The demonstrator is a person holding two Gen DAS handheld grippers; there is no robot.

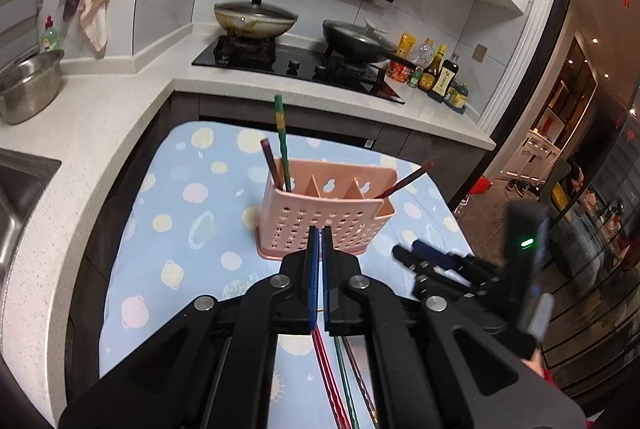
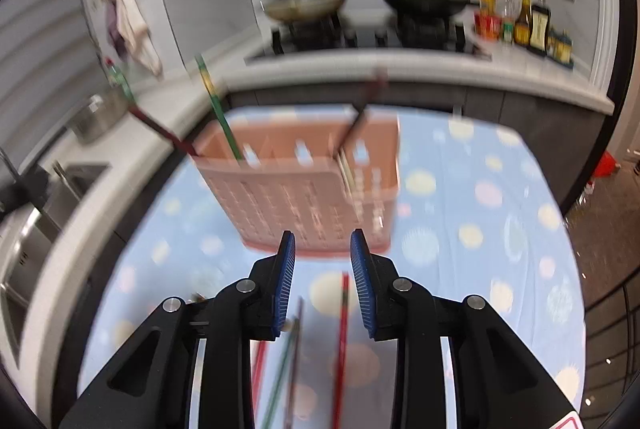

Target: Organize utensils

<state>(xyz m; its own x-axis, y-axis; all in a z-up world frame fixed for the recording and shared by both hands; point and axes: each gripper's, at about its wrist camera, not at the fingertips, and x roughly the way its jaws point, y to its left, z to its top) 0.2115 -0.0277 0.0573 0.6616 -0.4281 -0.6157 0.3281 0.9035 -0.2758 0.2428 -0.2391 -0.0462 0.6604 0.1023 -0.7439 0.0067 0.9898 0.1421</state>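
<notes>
Loose chopsticks (image 2: 343,325) lie flat on the table (image 2: 500,229), low in the frame, right under the right gripper (image 2: 322,249), long axis running away toward the pink holder (image 2: 304,197). That gripper is nearer, its jaws apart with nothing between them; the left gripper (image 1: 320,235) is pressed together, empty as far as I can see. Chopsticks are thin, glossy sticks in red and green, holder is perforated plastic with dividers, and the cloth is soft and dotted.
</notes>
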